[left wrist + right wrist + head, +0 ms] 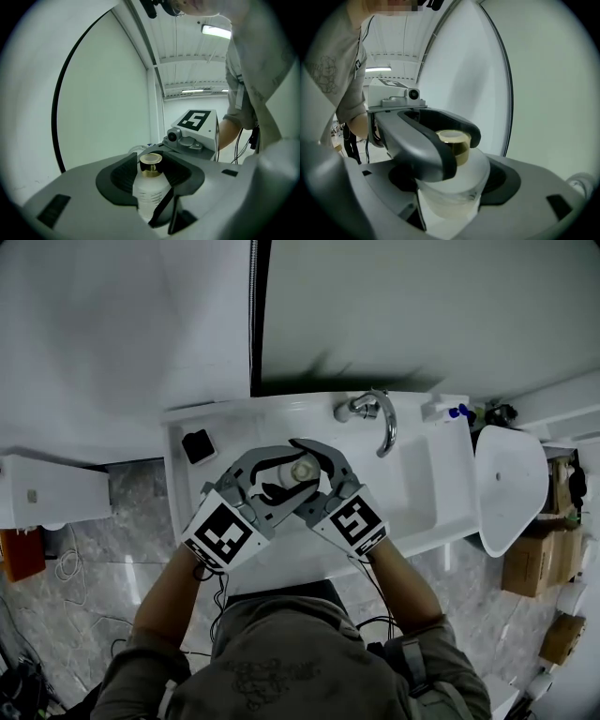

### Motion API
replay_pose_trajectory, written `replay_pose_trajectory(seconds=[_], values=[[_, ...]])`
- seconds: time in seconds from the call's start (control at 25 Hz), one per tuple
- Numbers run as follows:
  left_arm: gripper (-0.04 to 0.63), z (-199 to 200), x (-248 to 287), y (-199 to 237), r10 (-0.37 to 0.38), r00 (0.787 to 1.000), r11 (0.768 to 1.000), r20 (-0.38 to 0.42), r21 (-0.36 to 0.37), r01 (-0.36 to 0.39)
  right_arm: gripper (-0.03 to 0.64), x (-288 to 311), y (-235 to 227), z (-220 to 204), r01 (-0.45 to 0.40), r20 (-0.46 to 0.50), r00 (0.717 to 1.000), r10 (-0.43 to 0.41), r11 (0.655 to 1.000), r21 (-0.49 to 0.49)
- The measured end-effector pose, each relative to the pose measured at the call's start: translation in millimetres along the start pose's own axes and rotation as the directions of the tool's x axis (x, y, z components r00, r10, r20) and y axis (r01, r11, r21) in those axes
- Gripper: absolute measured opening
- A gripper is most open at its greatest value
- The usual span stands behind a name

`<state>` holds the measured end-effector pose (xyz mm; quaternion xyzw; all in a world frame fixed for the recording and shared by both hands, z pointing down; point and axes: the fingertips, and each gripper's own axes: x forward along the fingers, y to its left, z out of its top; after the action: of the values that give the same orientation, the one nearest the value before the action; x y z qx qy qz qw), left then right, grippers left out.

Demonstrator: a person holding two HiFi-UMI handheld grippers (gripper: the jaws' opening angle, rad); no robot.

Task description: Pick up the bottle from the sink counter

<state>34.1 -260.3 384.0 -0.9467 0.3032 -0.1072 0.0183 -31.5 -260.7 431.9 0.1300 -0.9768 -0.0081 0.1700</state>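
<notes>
Right claw [450, 183] clasps the frosted bottle [461, 171] while the left claw [460, 153] loops loosely round its gold cap [457, 139]

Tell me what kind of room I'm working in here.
Most likely a bathroom or washroom. There is a white sink counter with a chrome faucet, what looks like a round black-rimmed mirror on the wall behind it, and grey stone-look floor tiles.

Your head view is evenly lit and sharp. A soft dark shadow lies on the wall [394, 315] just above the sink counter [234, 418], and the faucet [380, 418] carries a bright glint. Both gripper views bend strongly and fall to black at the corners. A ceiling strip light [216, 31] glares overhead. In your right gripper view the close bottle [454, 187] looks soft and out of focus.
</notes>
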Motion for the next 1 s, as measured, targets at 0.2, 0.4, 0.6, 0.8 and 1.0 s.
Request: replay_pose_trajectory(seconds=[0.2, 0.4, 0.6, 0.8, 1.0], values=[[0.167, 39, -13, -16, 0.01, 0.999, 0.999, 0.04, 0.038, -0.012, 0.33, -23, 11, 31, 0.017, -0.009, 1.0, -0.017, 1.0, -0.022], [0.158, 78, -29, -30, 0.028, 0.996, 0.998, 0.079, 0.06, -0.033, 0.33, -45, 23, 65, 0.047, -0.014, 0.999, -0.047, 0.998, -0.042], [0.156, 116, -39, -41, 0.015, 0.996, 0.999, 0.089, 0.051, -0.02, 0.33, -65, 30, 97, 0.085, 0.001, 0.996, -0.085, 0.996, -0.035], [0.156, 148, -50, -49, -0.009, 0.995, 0.996, 0.103, 0.091, 0.0, 0.33, -81, 37, 126, 0.106, 0.006, 0.994, -0.106, 0.993, -0.05], [0.156, 166, -59, -53, -0.026, 0.993, 0.988, 0.111, 0.156, 0.009, 0.33, -88, 42, 145, 0.109, 0.022, 0.994, -0.108, 0.99, -0.085]])
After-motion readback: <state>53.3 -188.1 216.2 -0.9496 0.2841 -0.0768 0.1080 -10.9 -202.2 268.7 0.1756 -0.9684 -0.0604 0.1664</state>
